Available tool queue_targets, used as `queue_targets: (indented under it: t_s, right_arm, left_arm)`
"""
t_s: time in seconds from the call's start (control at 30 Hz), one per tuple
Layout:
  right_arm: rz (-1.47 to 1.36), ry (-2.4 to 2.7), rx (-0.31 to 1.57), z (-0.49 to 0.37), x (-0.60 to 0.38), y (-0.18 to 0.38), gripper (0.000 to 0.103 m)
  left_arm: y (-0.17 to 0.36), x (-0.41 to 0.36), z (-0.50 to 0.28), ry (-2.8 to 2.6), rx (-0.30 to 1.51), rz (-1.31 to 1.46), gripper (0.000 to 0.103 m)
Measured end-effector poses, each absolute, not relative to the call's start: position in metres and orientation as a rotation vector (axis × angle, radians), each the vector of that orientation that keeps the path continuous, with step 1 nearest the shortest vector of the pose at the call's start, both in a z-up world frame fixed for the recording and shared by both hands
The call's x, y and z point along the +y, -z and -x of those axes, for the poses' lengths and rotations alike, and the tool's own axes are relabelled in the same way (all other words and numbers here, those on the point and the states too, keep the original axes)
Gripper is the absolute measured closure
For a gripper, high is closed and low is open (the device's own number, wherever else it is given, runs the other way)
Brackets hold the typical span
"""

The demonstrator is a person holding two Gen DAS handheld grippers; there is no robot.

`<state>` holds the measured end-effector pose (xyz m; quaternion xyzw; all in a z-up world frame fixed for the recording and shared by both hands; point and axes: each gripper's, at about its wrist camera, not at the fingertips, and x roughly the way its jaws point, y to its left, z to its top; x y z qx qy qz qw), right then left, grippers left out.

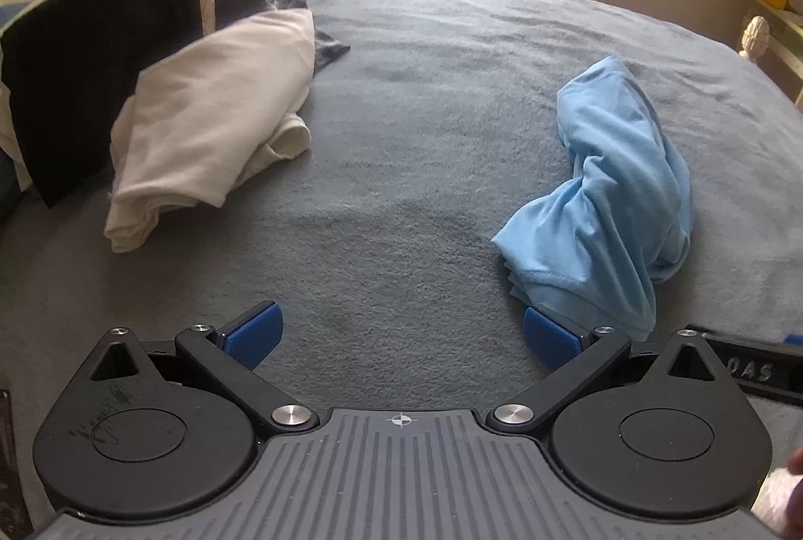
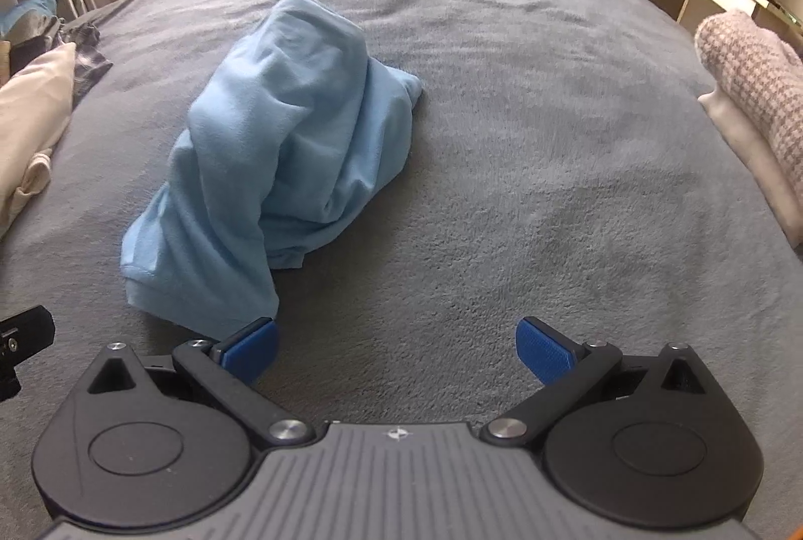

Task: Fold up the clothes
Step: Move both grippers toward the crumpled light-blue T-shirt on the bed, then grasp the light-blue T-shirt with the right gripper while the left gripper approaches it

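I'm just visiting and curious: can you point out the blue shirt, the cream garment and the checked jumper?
Blue shirt (image 2: pixel 281 128): right wrist view, middle of the crumpled heap.
Cream garment (image 1: pixel 211 108): left wrist view, its smooth upper face.
Checked jumper (image 2: pixel 753 88): right wrist view, its knitted top.

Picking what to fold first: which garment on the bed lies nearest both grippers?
The light blue garment. Its hem lies right by the open right gripper and left gripper; the cream garment lies farther off to the left.

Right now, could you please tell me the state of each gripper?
Left gripper: open, holding nothing, above the grey blanket.
Right gripper: open, holding nothing, just beside the light blue garment.
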<state>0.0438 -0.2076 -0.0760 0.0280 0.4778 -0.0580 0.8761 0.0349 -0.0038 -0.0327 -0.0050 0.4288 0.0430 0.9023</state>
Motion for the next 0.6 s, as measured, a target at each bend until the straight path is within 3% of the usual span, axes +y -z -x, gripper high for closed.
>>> queue_targets:
  t_s: [0.27,0.43,0.53,0.6]
  right_arm:
    - [-0.105,0.063,0.747,-0.032,-0.238,0.035,0.0]
    - [-0.113,0.009,0.629,-0.053,-0.252,0.006,0.0]
    - [-0.108,-0.063,0.625,-0.071,-0.244,0.001,0.004]
    - [-0.112,-0.118,0.65,-0.08,-0.235,0.001,0.009]
  left_arm:
    - [0.035,-0.006,-0.032,0.037,0.805,-0.017,0.001]
    - [0.047,-0.02,-0.035,0.153,0.771,-0.029,0.006]
    - [0.057,-0.025,-0.036,0.201,0.769,-0.011,0.014]
    - [0.062,-0.026,-0.036,0.233,0.77,-0.003,0.026]
